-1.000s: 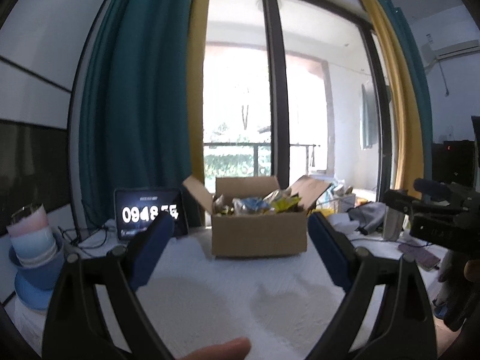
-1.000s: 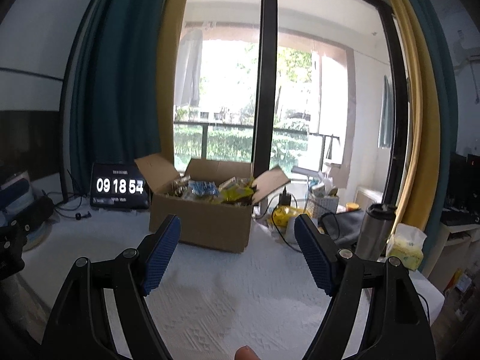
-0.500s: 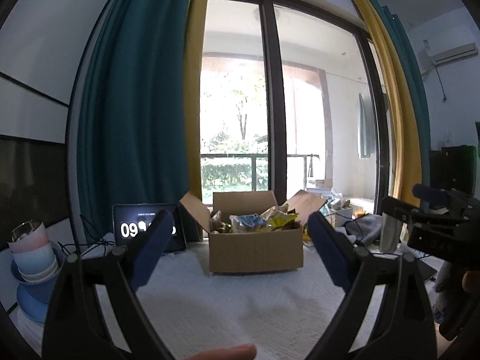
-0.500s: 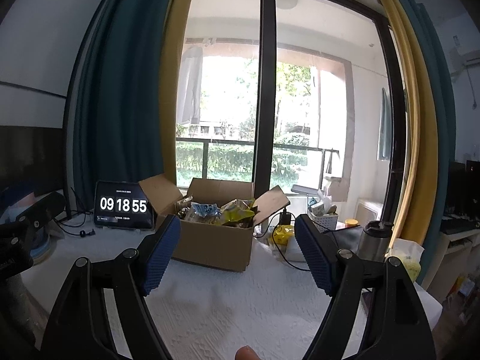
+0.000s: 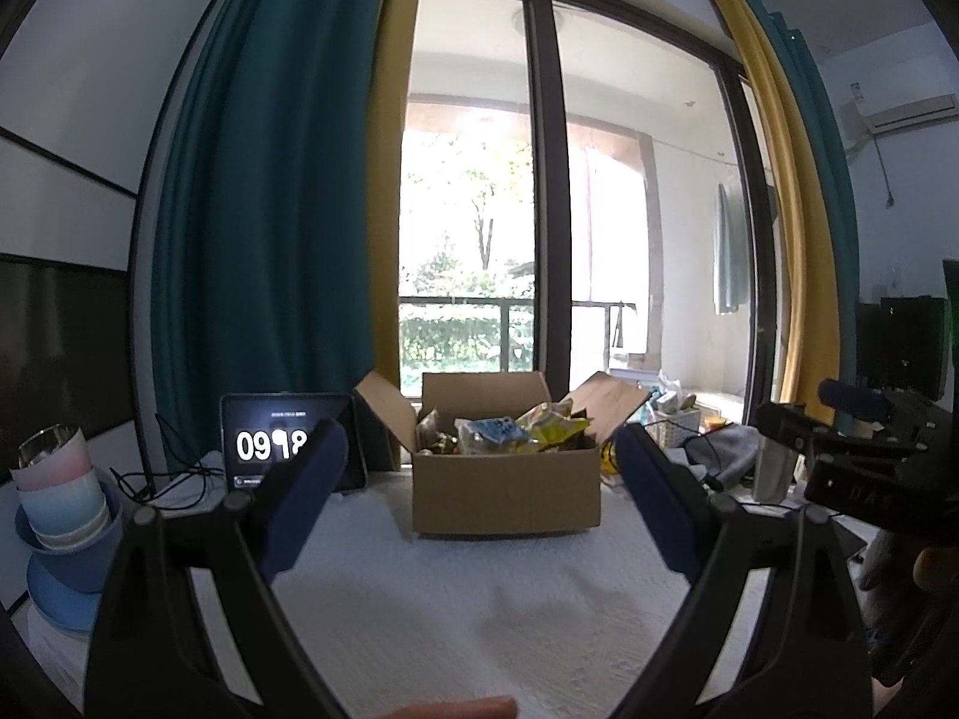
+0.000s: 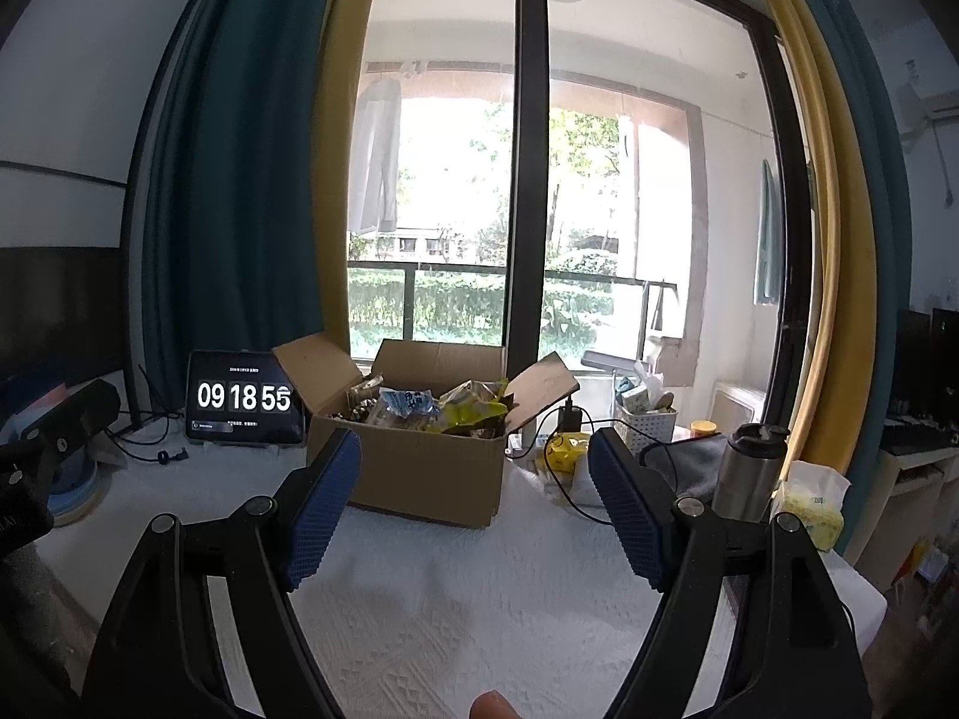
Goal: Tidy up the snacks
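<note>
An open cardboard box [image 5: 506,494] [image 6: 419,473] stands at the far side of the white-clothed table [image 5: 479,599] [image 6: 449,611], flaps up. Snack packets [image 5: 509,434] [image 6: 437,407], blue, yellow and brown, fill it to the brim. My left gripper [image 5: 482,461] hovers above the cloth well short of the box, open, nothing between its blue pads. My right gripper [image 6: 473,458] is likewise open and empty, a little nearer the box. The right gripper's body [image 5: 863,467] shows at the right edge of the left wrist view.
A tablet clock [image 5: 282,449] [image 6: 243,398] stands left of the box. Stacked bowls [image 5: 60,509] sit at the far left. Right of the box lie cables [image 6: 563,467], a small basket [image 6: 650,416], a steel flask [image 6: 746,470] and a tissue pack [image 6: 812,500]. A glass door is behind.
Both views have tilted up slightly, so the box sits a little lower and farther off in the frames. The jaws have not changed.
</note>
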Motion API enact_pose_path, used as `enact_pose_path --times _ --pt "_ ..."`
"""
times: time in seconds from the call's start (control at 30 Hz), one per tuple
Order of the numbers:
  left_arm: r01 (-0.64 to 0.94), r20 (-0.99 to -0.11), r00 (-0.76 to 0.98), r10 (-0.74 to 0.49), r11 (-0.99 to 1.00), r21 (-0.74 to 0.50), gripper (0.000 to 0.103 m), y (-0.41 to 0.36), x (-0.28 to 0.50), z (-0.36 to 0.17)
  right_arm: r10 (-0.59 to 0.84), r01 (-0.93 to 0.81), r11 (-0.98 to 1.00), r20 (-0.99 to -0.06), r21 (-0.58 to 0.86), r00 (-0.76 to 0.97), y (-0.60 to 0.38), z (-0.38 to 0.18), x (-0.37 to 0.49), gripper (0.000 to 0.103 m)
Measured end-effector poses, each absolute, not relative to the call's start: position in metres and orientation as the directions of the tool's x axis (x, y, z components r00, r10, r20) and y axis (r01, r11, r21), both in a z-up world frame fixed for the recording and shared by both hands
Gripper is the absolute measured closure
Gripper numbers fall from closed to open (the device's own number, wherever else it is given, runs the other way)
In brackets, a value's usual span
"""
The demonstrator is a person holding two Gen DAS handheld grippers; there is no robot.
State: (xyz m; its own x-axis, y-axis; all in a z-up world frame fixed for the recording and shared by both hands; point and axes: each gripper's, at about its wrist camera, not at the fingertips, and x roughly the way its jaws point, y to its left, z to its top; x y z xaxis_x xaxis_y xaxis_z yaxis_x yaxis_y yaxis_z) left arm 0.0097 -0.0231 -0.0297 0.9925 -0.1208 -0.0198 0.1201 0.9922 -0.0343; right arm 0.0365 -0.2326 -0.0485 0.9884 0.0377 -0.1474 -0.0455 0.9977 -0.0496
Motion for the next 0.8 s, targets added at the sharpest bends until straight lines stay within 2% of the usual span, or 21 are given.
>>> enact_pose_path --times 0.8 --pt "0.121 -0.051 0.991 -0.123 0.992 -0.046 0.011 -0.0258 0.0106 -0.0337 0.041 -0.048 0.998 -0.189 -0.029 0.981 -0.2319 -0.0562 0.0417 0.022"
